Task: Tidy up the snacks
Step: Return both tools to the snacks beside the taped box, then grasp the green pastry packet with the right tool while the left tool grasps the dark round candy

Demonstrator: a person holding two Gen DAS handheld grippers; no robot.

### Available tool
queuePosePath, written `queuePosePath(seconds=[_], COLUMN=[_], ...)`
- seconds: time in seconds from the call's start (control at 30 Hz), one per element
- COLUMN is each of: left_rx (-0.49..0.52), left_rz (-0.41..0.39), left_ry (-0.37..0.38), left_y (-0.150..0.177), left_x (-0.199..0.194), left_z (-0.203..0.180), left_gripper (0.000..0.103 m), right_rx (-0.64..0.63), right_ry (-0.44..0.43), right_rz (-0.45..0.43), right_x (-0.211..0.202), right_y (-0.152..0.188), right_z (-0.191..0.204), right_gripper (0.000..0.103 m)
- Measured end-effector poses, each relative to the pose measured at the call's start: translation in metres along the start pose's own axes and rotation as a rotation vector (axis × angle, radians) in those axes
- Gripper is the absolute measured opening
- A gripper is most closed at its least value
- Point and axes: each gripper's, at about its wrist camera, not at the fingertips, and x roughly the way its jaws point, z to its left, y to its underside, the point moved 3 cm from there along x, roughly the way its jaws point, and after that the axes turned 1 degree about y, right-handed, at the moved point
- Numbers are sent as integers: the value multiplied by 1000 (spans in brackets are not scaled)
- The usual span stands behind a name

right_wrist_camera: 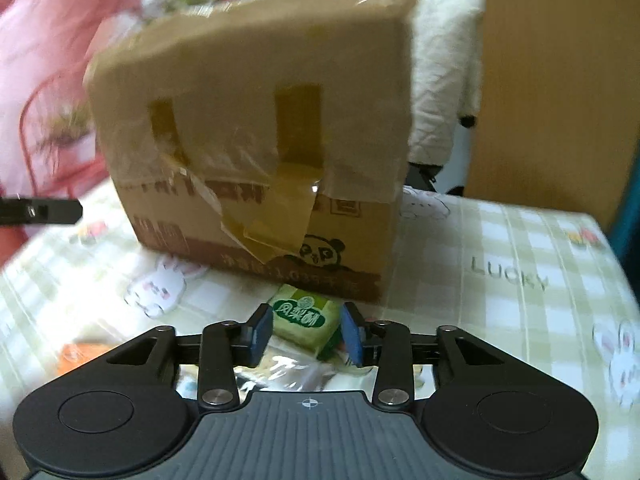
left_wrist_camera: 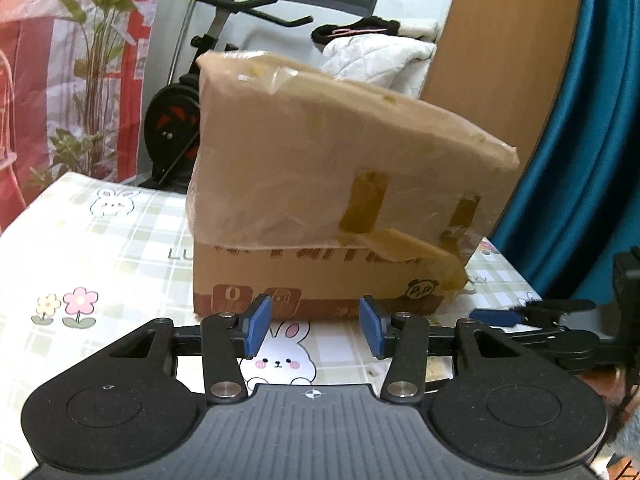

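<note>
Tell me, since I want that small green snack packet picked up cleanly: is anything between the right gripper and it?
Nothing visible. The small green snack packet lies on the checked tablecloth between the right gripper's open blue pads. The taped cardboard box stands just behind it, not in the way.

So the taped brown cardboard box [left_wrist_camera: 320, 184] sits on the checked, rabbit-print surface [left_wrist_camera: 100, 248], with the black exercise bike [left_wrist_camera: 180, 120] behind it to the left and a white quilted cloth [left_wrist_camera: 376, 60] behind it to the right. The small green snack packet [right_wrist_camera: 304, 318] lies just in front of the box's near corner — right between the right tongs [right_wrist_camera: 306, 334]. The left tongs [left_wrist_camera: 316, 330] sit before the box, nothing between them.
</note>
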Motion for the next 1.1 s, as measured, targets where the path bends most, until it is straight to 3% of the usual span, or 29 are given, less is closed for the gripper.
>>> queuePosePath(seconds=[0.17,0.43,0.53,0.6,0.7,0.8,1.1], left_rx=[-30,-32,-33,-32,-29,-22,9], left_rz=[11,43,39,41,49,57,92], left_ry=[-5,-8,-8,-8,-6,2,16], left_y=[4,11,11,12,13,16,31], left_x=[4,9,8,8,12,12,8], left_z=[3,3,4,4,3,0,-4], left_gripper=[51,51,51,51,51,51,51], right_rx=[-123,-122,-100,-99,-89,-57,66], right_ry=[-39,-102,-116,-118,-93,-103,-94], right_rz=[58,99,122,130,140,122,3], right_x=[35,66,65,63,61,53,-5], right_y=[-6,-11,-7,-3,6,11,24], right_z=[5,12,10,9,3,1,-14], right_gripper=[49,63,63,61,44,36,35])
